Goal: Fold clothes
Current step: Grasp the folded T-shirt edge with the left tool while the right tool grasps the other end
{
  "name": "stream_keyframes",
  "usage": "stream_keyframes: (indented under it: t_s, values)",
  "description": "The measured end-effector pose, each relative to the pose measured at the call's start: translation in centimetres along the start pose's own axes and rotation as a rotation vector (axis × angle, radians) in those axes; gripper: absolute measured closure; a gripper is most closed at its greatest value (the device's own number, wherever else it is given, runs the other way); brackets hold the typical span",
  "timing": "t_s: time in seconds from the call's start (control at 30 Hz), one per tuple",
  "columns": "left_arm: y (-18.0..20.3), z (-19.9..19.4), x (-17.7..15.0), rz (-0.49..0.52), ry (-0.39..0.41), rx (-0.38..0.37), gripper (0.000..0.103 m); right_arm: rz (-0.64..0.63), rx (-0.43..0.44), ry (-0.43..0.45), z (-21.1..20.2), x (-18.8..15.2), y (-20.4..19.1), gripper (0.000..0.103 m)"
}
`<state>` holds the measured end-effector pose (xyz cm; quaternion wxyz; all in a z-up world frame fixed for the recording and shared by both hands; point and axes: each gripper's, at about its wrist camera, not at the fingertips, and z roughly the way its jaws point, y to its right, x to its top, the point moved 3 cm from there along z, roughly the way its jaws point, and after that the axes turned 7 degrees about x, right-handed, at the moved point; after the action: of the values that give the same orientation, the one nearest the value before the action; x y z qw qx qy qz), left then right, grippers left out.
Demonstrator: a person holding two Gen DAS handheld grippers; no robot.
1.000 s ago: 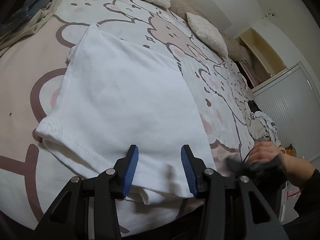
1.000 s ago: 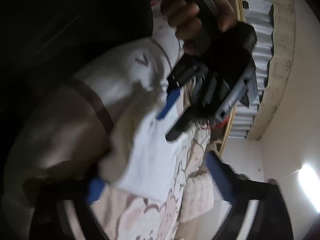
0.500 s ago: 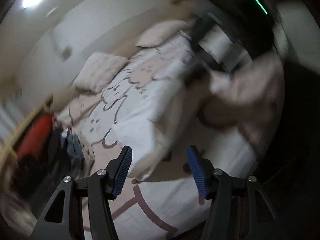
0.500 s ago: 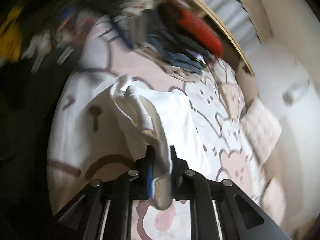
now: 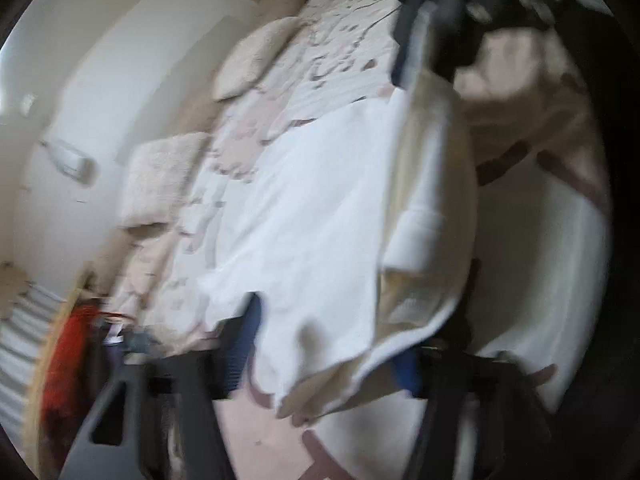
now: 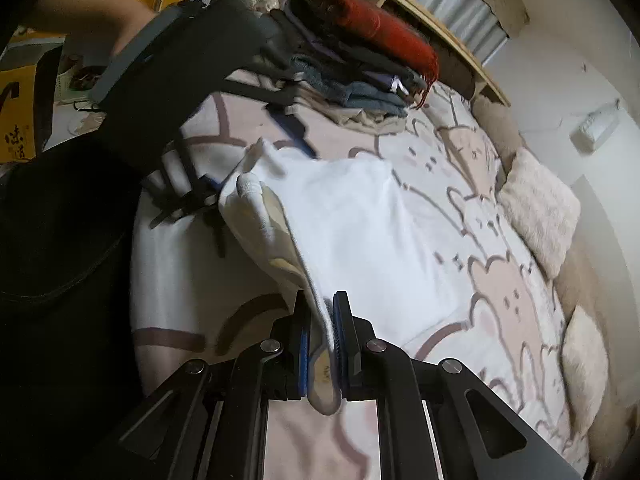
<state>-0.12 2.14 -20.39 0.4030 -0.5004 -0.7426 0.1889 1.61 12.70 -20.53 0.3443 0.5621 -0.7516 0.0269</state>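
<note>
Left wrist view is heavily motion-blurred; edges smear and fine detail is lost. At far left a red garment (image 5: 68, 344) and the bed's wooden edge are only colour patches. The left gripper (image 5: 324, 344) has its blue fingers (image 5: 244, 340) part covered: the white T-shirt (image 5: 320, 200) drapes over and between them, hiding the right pad almost fully. The fingers are closing with cloth between them; whether the pads already press on it cannot be told. Further right, the right gripper (image 5: 416, 40) shows as a dark blurred shape at the top, gripping the shirt's far end. The right rim goes black.

Right wrist view is sharper. Left side is blocked by a dark sleeve and the person's forearm (image 6: 92, 12) holding the left gripper (image 6: 256, 152), whose fingers are mostly hidden behind shirt cloth. The folded clothes stack (image 6: 360, 76) sits behind on the bed (image 6: 500, 280). The right gripper (image 6: 320, 348) is nearly closed, pinching the white T-shirt (image 6: 360, 232) edge between its fingers (image 6: 340, 344). Pillows (image 6: 540, 208) lie at right.

The shirt hangs stretched between both grippers, its lower part trailing on the bed.

Versus a second ago: the shirt lay flat on the bed, the left fingers stood wider, the right fingers were wide open, and both cameras have rolled strongly.
</note>
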Motion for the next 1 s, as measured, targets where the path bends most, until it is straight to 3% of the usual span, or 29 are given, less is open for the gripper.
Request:
stream_keyframes:
  t_s: [0.03,0.07,0.3,0.33,0.37,0.43,0.63,0.73,0.87,0.97,1.0]
  values:
    - [-0.3,0.2,0.1,-0.031,-0.013,-0.073,0.082,0.009,-0.008,-0.011,0.2,-0.3,-0.5,0.092]
    - [-0.6,0.1,0.0,-0.059,-0.019,-0.109,0.084,0.018,-0.017,-0.022,0.4,-0.6,-1.0,0.092]
    - [-4.4,0.9,0.6,-0.381,-0.061,-0.365,0.087,0.023,-0.168,-0.093,1.4,-1.5,-4.7,0.087]
    - [-4.6,1.0,0.7,-0.429,-0.067,-0.395,0.087,0.018,-0.198,-0.088,1.4,-1.2,-5.0,0.073]
    - [-4.9,1.0,0.7,-0.476,-0.074,-0.425,0.087,0.014,-0.229,-0.082,1.4,-1.0,-5.2,0.045]
    - [-4.9,0.6,0.4,-0.528,-0.090,-0.467,0.087,-0.025,-0.330,-0.043,1.5,-0.2,-5.9,0.025]
    - [-5.4,0.8,-0.1,-0.585,-0.101,-0.518,0.087,-0.152,-0.500,-0.075,4.9,1.8,-6.7,0.025]
    - [-5.2,0.4,0.0,-0.506,-0.084,-0.441,0.087,-0.133,-0.499,-0.086,6.0,2.0,-5.3,0.027]
    - [-3.1,-0.7,-0.1,-0.314,-0.056,-0.259,0.083,-0.111,-0.450,-0.126,6.2,1.4,-3.3,0.068]
    - [-1.2,-1.0,-0.3,-0.206,-0.048,-0.146,0.083,-0.130,-0.403,-0.123,5.8,1.2,-2.6,0.085]
    - [-0.3,-0.8,-0.4,-0.156,-0.049,-0.093,0.083,-0.139,-0.392,-0.117,5.5,1.2,-2.4,0.086]
